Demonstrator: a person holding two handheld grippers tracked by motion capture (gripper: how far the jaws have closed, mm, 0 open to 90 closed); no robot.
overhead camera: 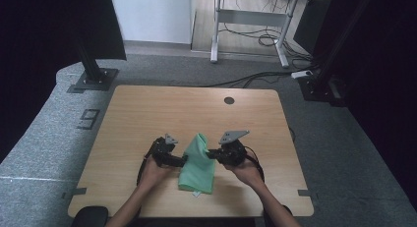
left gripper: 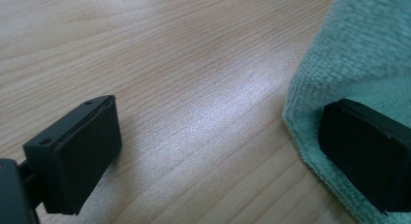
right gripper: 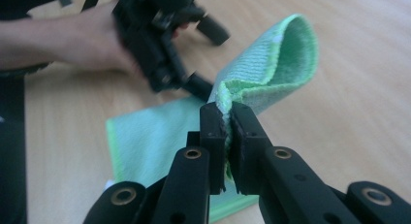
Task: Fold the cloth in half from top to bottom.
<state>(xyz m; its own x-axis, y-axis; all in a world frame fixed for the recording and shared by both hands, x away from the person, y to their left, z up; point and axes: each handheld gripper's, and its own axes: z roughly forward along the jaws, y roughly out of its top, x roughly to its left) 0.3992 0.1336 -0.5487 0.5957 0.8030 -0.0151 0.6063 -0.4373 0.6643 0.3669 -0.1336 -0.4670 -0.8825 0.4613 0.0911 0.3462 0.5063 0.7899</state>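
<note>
green cloth [right gripper: 271, 64] pinched by right gripper [right gripper: 228, 120], seemingly lifted.

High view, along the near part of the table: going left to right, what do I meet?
Bare table → left gripper, jaws open with one resting on the cloth's edge → green cloth → right gripper, jaws shut on a lifted fold of the cloth → bare table again.

On the table [overhead camera: 147, 109], the cloth [overhead camera: 199, 163] lies near the person's edge, between the left gripper [overhead camera: 181, 161] at its left side and the right gripper [overhead camera: 212, 154] at its right, which lifts one fold.
</note>
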